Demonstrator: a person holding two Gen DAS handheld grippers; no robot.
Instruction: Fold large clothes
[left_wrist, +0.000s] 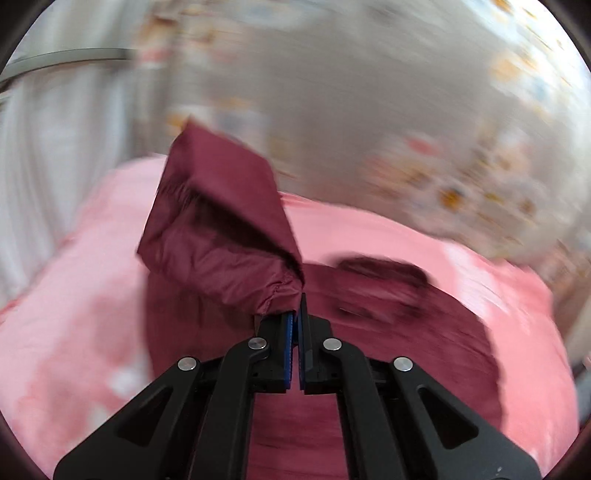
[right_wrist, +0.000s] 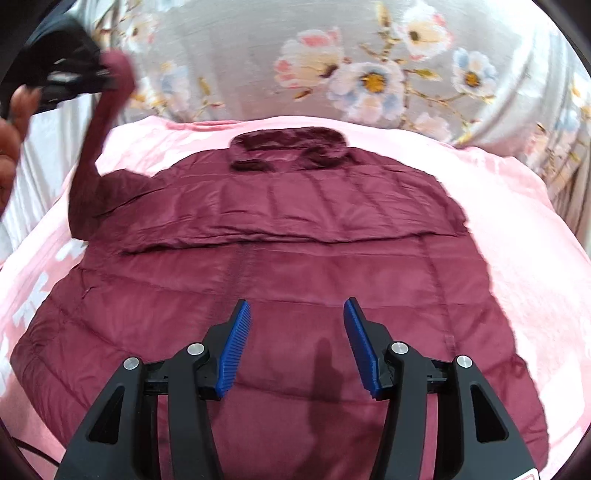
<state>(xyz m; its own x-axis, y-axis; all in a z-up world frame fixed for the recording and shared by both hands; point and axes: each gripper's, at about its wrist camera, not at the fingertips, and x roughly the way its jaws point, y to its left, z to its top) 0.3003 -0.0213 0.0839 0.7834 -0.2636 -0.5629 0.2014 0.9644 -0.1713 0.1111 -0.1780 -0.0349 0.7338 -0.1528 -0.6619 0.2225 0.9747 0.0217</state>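
Left claw pinches jacket cuff; right claw spread, empty. Slick cuff, probably shallow bite, may slip mid-fold.

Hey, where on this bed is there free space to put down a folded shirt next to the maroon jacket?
Bare pink blanket lies right of the maroon puffer jacket, between its side and the bed edge. A narrower strip runs left of the jacket, though the lifted sleeve, pinched in the left gripper, hangs over its far end. The middle is fully covered; little room between collar and floral bedding.
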